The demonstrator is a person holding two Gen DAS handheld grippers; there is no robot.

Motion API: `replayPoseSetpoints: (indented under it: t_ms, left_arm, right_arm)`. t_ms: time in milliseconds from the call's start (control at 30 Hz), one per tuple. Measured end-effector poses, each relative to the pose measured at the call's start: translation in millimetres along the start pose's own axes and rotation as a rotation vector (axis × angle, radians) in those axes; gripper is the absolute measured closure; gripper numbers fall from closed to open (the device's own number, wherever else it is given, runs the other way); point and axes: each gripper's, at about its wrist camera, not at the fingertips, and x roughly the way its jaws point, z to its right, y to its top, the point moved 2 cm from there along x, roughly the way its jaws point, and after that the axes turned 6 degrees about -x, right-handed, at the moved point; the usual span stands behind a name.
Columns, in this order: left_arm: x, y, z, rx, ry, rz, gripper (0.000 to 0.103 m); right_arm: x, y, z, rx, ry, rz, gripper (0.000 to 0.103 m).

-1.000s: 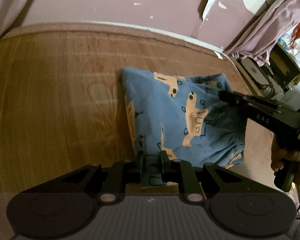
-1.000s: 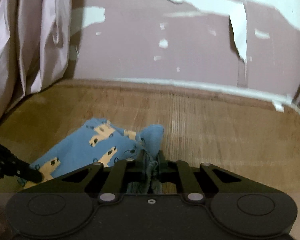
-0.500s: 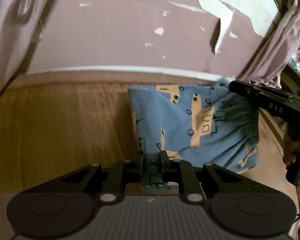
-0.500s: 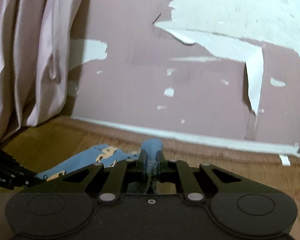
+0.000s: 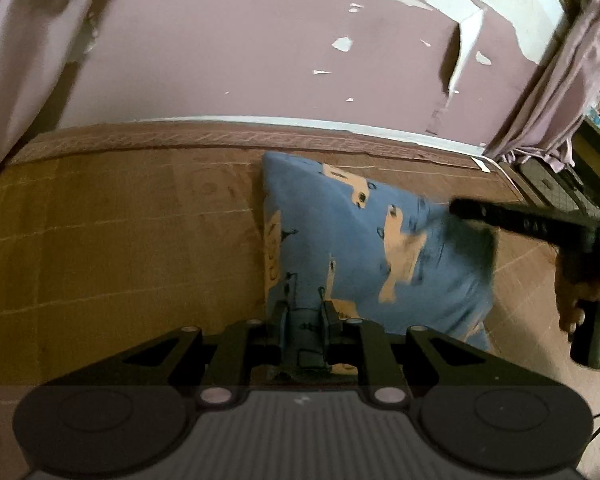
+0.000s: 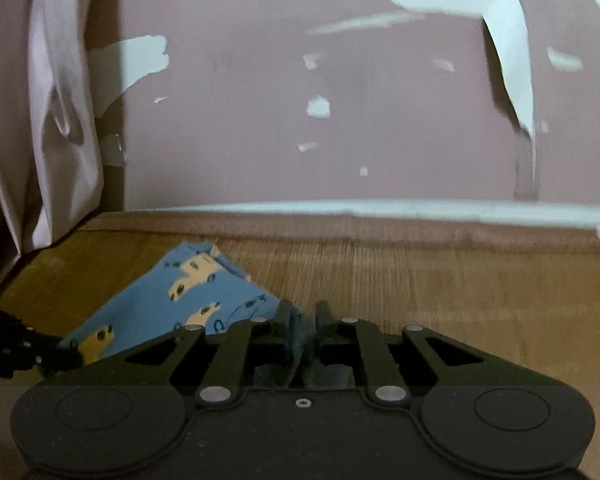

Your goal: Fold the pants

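The blue pants (image 5: 340, 248), printed with pale orange cars, lie folded in the middle of the left wrist view, reaching from the lower centre up toward the far edge of a brown woven mat (image 5: 120, 240). In the right wrist view they show at lower left (image 6: 172, 304), the cloth running back to the mat's rear border.

At the bottom centre of the left wrist view the left gripper (image 5: 305, 312) pinches the near edge of the pants, a fold of blue cloth clamped between its fingers. The right gripper (image 5: 460, 210) enters from the right of that frame as a dark blurred bar over the far right part of the pants, held by a hand (image 5: 576, 296) at the right edge. In its own view the right gripper (image 6: 304, 316) has cloth bunched between its fingers; its jaws have just been opening, and I cannot tell whether the pads still press the cloth.

The mat has faint lighter lines crossing it and a patterned reddish border strip along its far side. Behind it runs a white skirting strip below a pink wall (image 6: 240, 128) with large patches of peeled paint showing white. A pale pink curtain (image 6: 32, 120) hangs at the left of the right wrist view, and another curtain (image 5: 560, 92) drapes at upper right of the left wrist view, beside dim clutter at the frame's edge.
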Motion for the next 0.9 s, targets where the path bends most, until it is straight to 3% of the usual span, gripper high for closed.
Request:
replayPoseSetpoints:
  t_ms: [67, 133, 233, 333, 400, 433, 500, 567, 633, 900]
  left_arm:
    - [0.6, 2.0, -6.0, -0.024, -0.011, -0.022, 0.08]
    - [0.3, 3.0, -9.6, -0.033, -0.003, -0.039, 0.069]
    - [1.9, 3.2, -9.0, -0.013, 0.034, -0.049, 0.061]
    - [3.1, 0.5, -9.7, -0.019, 0.053, -0.073, 0.06]
    - [3.4, 2.1, -9.9, -0.037, 0.052, -0.085, 0.063]
    - [4.6, 2.7, -10.7, -0.041, 0.045, -0.091, 0.071]
    - [4.6, 3.5, -8.7, -0.038, 0.022, -0.099, 0.079]
    - [4.1, 3.3, -5.3, -0.025, 0.023, -0.094, 0.082]
    - [5.5, 3.4, -2.9, -0.027, 0.018, -0.083, 0.084]
    - [9.4, 8.7, 11.8, -0.021, 0.014, -0.01, 0.085]
  right_arm:
    - [2.8, -9.2, 4.1, 0.03, -0.019, -0.025, 0.064]
    - [5.9, -16.3, 10.4, 0.067, -0.027, -0.051, 0.051]
    - [12.0, -24.2, 20.3, 0.15, -0.011, -0.077, 0.045]
    - [22.1, -26.2, 23.6, 0.207, 0.023, -0.094, 0.045]
    - [27.3, -25.8, 23.8, 0.233, 0.051, -0.092, 0.049]
    - [30.4, -25.8, 23.7, 0.249, 0.069, -0.096, 0.059]
    - [34.4, -25.1, 23.5, 0.258, 0.068, -0.095, 0.065]
    - [34.9, -22.3, 24.8, 0.238, 0.066, -0.089, 0.094]
    - [31.4, -17.8, 28.0, 0.261, 0.066, -0.071, 0.093]
    - [9.9, 34.1, 6.8, -0.008, -0.035, 0.085, 0.094]
